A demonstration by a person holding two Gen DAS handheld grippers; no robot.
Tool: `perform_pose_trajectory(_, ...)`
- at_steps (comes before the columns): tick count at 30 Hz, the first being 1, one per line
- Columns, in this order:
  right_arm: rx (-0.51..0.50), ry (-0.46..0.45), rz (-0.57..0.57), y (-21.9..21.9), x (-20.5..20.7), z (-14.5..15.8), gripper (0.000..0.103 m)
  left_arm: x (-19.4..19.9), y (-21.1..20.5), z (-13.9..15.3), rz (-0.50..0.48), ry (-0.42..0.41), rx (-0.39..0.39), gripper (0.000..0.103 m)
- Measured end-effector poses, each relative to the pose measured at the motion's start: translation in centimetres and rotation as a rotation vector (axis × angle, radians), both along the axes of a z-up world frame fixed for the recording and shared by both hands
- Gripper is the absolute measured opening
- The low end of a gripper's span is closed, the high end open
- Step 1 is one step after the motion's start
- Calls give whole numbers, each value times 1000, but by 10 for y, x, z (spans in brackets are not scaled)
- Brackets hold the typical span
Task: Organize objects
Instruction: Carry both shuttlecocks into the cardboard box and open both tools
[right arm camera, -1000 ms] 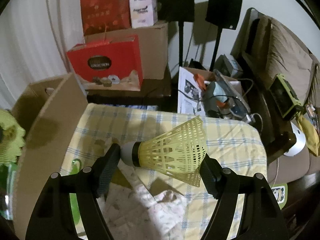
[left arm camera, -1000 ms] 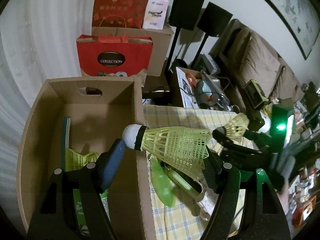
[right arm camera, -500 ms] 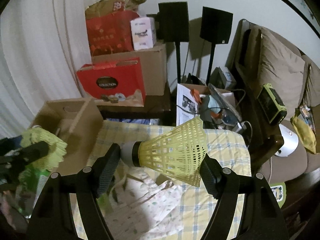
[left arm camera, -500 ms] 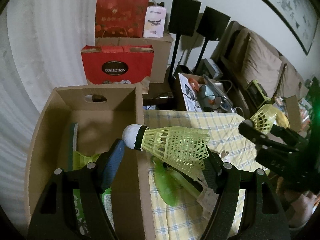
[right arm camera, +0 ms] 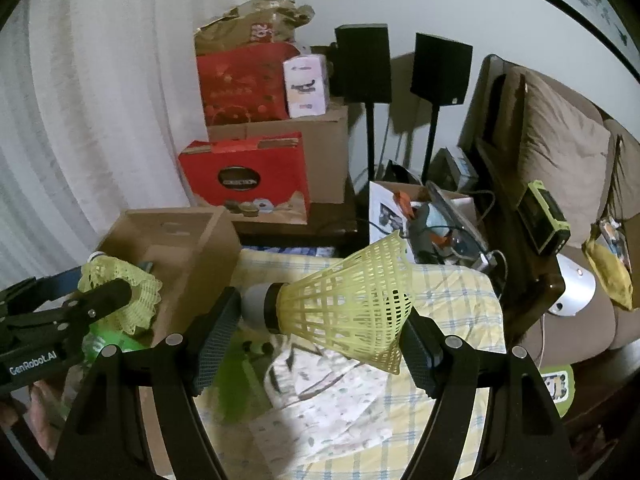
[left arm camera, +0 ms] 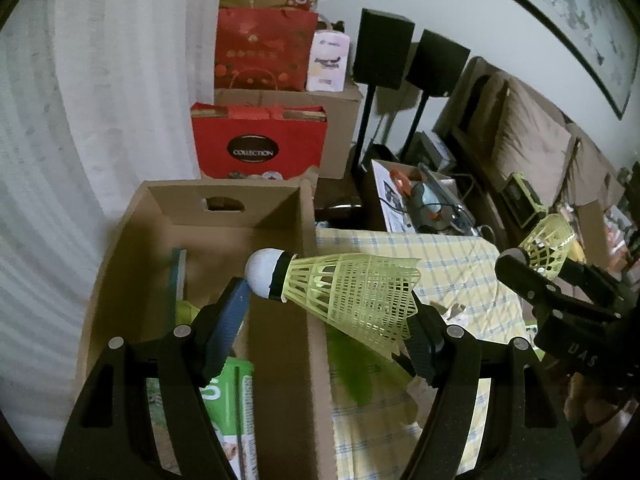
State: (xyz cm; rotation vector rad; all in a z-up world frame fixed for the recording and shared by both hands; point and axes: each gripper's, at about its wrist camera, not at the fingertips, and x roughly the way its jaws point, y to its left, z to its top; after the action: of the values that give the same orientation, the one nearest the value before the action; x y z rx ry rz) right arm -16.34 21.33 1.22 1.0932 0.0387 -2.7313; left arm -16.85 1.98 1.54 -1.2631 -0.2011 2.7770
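Both hands up since a second ago, right more. Left gripper [left arm camera: 328,312] jaws clamp shuttlecock [left arm camera: 340,292] end-to-end, axis crosswise, cork over cardboard box [left arm camera: 224,200]. Right gripper [right arm camera: 320,332] clamps second shuttlecock [right arm camera: 344,304] over checked cloth [right arm camera: 452,304], farther from box.

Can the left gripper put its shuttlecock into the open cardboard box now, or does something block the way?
Probably yes. The left gripper holds its shuttlecock lengthwise over the right wall of the cardboard box, whose top is open. The way into it looks free; the right gripper is off to the side.
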Motion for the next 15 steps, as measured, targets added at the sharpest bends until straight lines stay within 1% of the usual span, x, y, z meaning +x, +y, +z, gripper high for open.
perform_pose_trajectory(6, -5, 8, 17, -19, 7, 6, 77, 9, -13, 5, 19, 6, -5, 70)
perform_pose_trajectory(15, -7, 9, 54, -51, 15, 10, 77, 20, -43, 6, 59, 6, 1, 70)
